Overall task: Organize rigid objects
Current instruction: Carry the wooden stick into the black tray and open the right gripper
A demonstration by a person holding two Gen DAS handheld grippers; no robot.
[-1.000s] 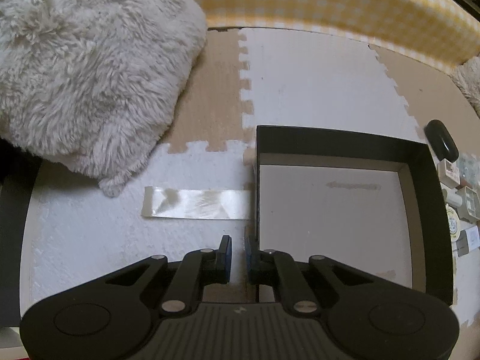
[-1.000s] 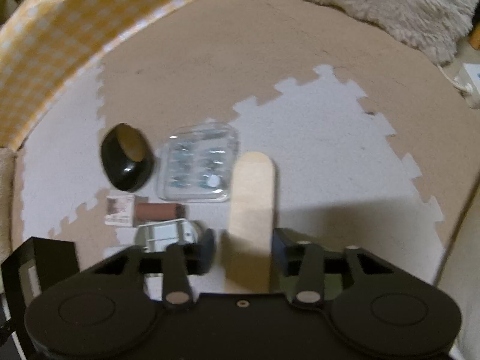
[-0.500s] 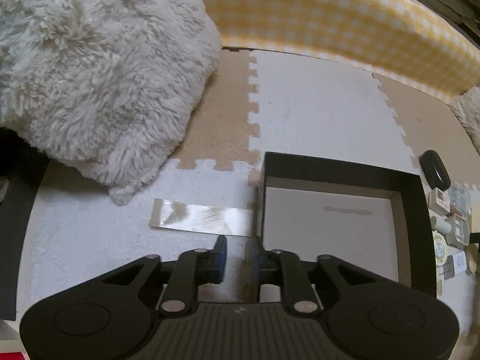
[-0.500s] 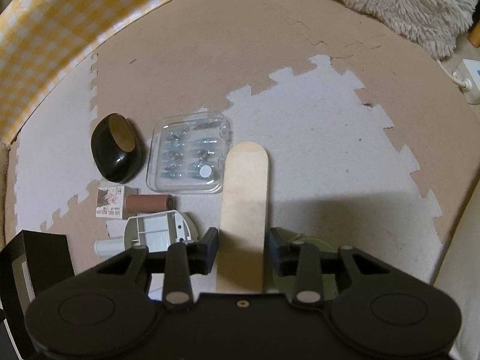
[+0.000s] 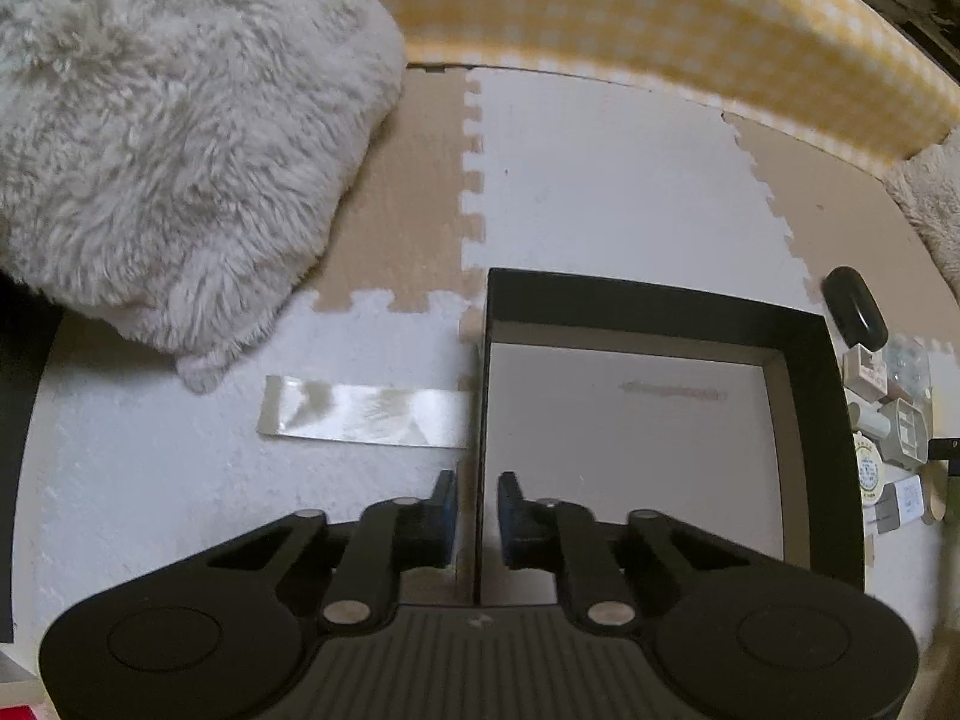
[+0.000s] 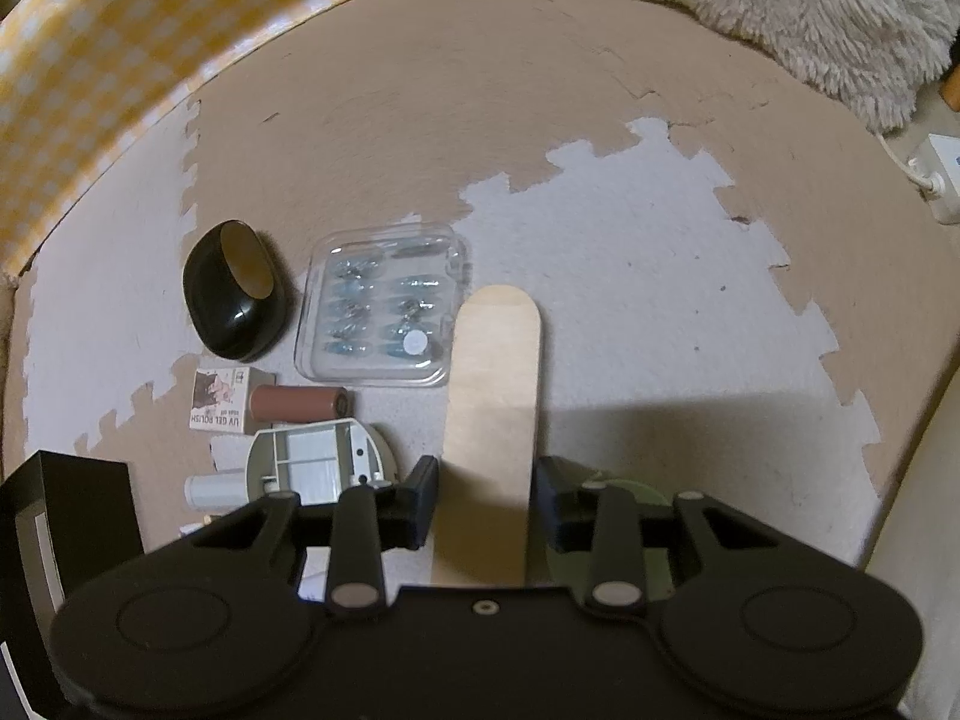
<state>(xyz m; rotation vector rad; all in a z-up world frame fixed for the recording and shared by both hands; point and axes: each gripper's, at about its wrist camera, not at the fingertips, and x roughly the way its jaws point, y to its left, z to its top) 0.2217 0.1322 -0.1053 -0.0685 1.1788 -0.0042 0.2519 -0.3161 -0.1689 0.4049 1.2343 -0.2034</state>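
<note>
The right gripper (image 6: pixel 483 501) gripped a flat wooden stick (image 6: pixel 493 384) between its pads, the stick pointing away over the foam mat (image 6: pixel 630 276). Left of it lay a clear blister pack (image 6: pixel 384 306), a black oval case (image 6: pixel 234 291), a brown cylinder (image 6: pixel 300 403) and a small UV gel polish box (image 6: pixel 221 399).

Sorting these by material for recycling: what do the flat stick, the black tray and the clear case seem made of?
Flat stick: pale unfinished wood, going by faint grain and a matte face. Black tray: probably cardboard, thin matte black walls with a white lining. Clear case: transparent glossy plastic, its contents visible through it.
</note>
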